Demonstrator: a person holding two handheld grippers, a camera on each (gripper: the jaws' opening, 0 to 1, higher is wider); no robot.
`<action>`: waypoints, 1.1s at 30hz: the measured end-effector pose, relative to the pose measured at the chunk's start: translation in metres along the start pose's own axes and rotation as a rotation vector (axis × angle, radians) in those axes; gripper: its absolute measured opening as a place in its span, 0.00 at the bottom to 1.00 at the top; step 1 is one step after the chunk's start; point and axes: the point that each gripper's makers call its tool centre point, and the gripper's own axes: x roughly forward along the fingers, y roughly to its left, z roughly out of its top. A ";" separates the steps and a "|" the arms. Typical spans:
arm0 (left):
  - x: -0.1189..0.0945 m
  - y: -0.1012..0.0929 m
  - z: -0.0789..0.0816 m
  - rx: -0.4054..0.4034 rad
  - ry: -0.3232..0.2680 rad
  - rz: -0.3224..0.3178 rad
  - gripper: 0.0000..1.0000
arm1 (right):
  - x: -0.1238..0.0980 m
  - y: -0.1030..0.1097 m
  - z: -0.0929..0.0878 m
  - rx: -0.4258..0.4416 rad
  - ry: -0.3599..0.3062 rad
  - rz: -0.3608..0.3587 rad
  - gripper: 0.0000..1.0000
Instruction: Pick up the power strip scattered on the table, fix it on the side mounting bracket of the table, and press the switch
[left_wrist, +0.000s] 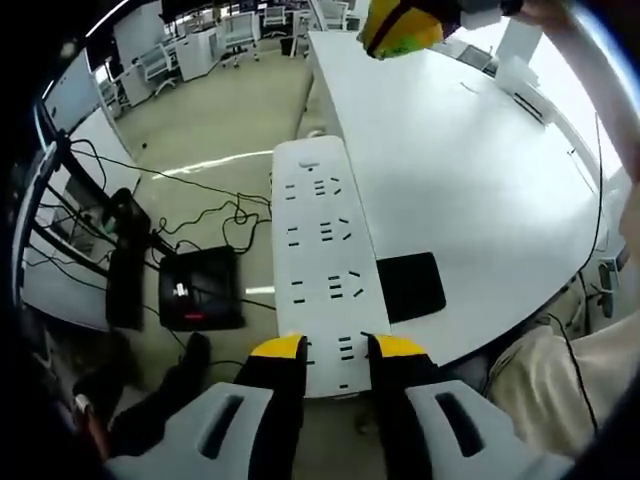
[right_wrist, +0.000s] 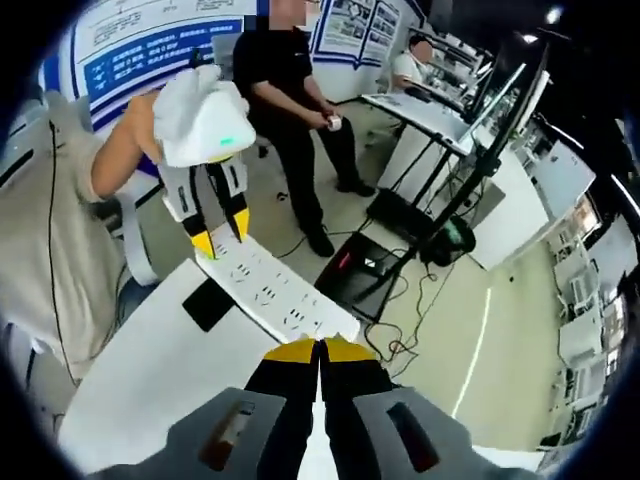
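Observation:
A long white power strip (left_wrist: 322, 250) with several socket rows is held by its near end in my left gripper (left_wrist: 338, 348), which is shut on it. The strip reaches out along the left edge of the white table (left_wrist: 470, 170). In the right gripper view the strip (right_wrist: 272, 290) runs from my left gripper (right_wrist: 220, 238) toward my right gripper (right_wrist: 320, 347). My right gripper's jaws are shut with nothing between them, close to the strip's free end; I cannot tell if they touch it. My right gripper (left_wrist: 400, 30) also shows above the table's far part.
A flat black pad (left_wrist: 410, 286) lies on the table beside the strip. On the floor are loose cables (left_wrist: 215, 215) and a black box with a red light (left_wrist: 200, 290). A person in black (right_wrist: 290, 90) stands beyond the table, near desks with monitors (right_wrist: 500, 80).

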 end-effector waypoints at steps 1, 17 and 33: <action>0.000 0.000 0.000 0.001 0.002 0.000 0.30 | 0.004 0.001 -0.001 -0.012 0.016 0.016 0.00; 0.001 0.000 0.002 -0.003 -0.022 -0.009 0.28 | 0.062 0.000 -0.019 -0.260 0.214 0.175 0.00; 0.002 -0.001 0.001 0.009 -0.022 -0.011 0.28 | 0.079 0.010 -0.023 -0.341 0.272 0.258 0.00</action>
